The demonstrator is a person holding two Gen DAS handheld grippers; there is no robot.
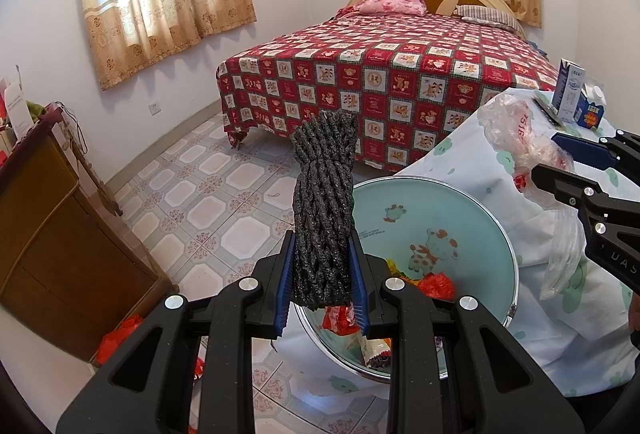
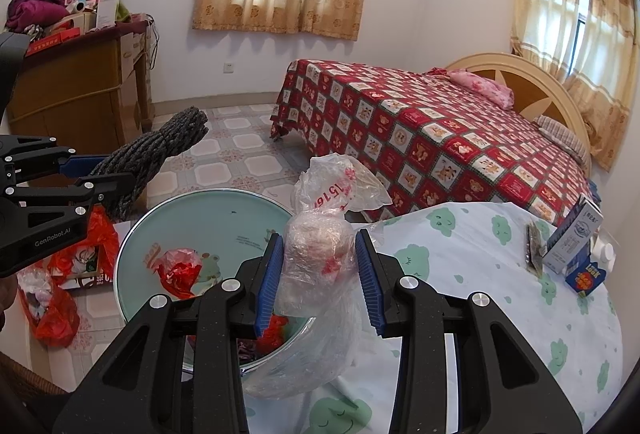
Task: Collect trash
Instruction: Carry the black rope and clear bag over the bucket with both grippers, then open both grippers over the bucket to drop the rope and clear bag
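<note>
Over the basin (image 2: pixel 132 246) both my grippers are loaded: left gripper (image 1: pixel 322 276) pinching a dark foam net (image 1: pixel 324 202), right gripper (image 2: pixel 320 280) clamping a crumpled plastic bag (image 2: pixel 316 250). Some wrappers already in; milk carton (image 2: pixel 568 238) still on the table.

The basin's (image 1: pixel 460 202) lower rim hides behind the left gripper (image 1: pixel 323 282) at lower centre; print on the cartons (image 1: pixel 570 90), upper right, is too small to read.

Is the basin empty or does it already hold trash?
Holds trash: the basin contains red wrapper scraps and other bits near its rim.
</note>
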